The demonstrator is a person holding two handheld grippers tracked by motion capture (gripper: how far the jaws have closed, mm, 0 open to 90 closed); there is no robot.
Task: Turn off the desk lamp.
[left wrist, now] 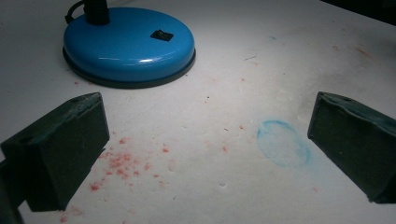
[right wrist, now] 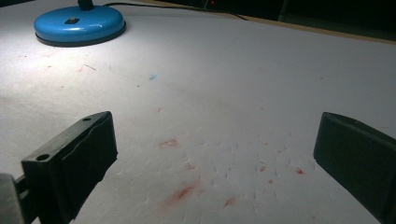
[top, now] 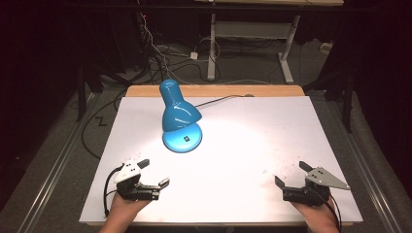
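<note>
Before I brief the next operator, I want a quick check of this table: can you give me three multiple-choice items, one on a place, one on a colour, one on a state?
1. Where does the lamp stand on the table?
A. Far half, left of centre
B. Near right corner
C. Between the two tongs

2. What colour is the lamp's base?
A. Red
B. Blue
C. Yellow

3. How are the left tongs and right tongs set?
A. Both shut on the lamp
B. One open, one shut
C. Both open, holding nothing

Answers: 1 A, the high view shows it beyond the left tongs; 2 B, both gripper views show a glossy blue disc; 3 C, each gripper view shows jaws wide apart over bare table.
</note>
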